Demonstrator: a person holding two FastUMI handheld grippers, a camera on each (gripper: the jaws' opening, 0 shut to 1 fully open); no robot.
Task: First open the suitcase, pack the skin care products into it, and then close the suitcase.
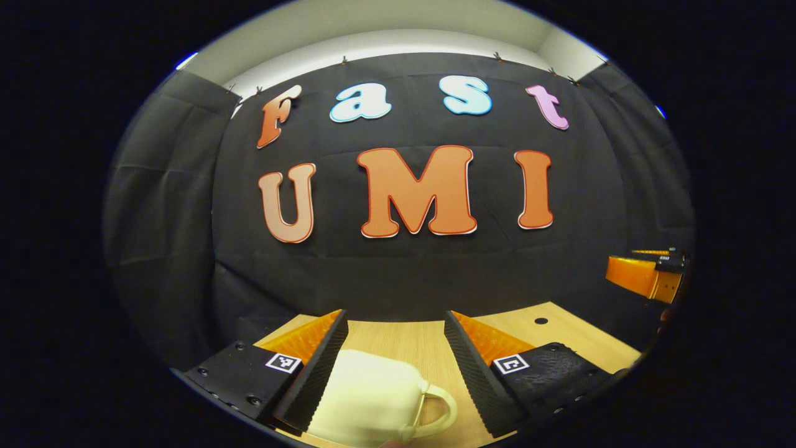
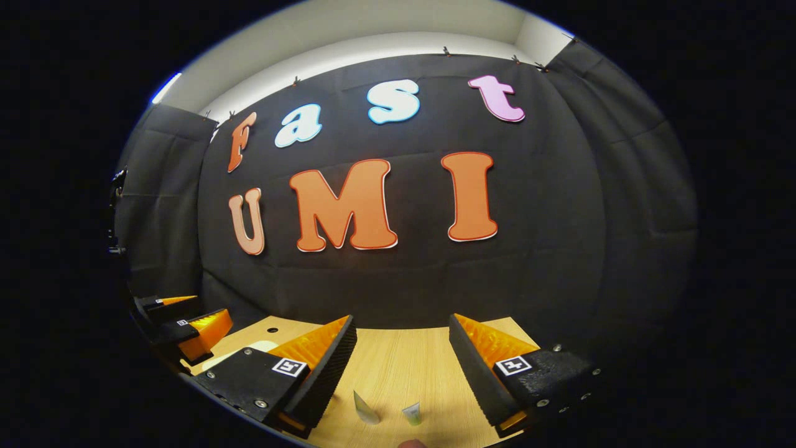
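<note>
In the left gripper view, a small cream suitcase point(image 1: 367, 398) with a loop handle on its right side lies closed on the wooden table, low between my fingers. My left gripper point(image 1: 395, 320) stands open above it, touching nothing. The right gripper point(image 1: 647, 277) hangs at the far right, above the table. In the right gripper view, two small skin care tubes, a grey one point(image 2: 365, 407) and a pale green one point(image 2: 411, 412), stand on the table below my open right gripper point(image 2: 402, 323). The left gripper point(image 2: 186, 326) appears at the left, with a pale patch of the suitcase point(image 2: 249, 351) under it.
The light wooden table point(image 1: 547, 336) has a small dark hole near its far right corner. Black cloth walls close the booth behind and on both sides. Bare tabletop point(image 2: 398, 367) lies between the tubes and the back wall.
</note>
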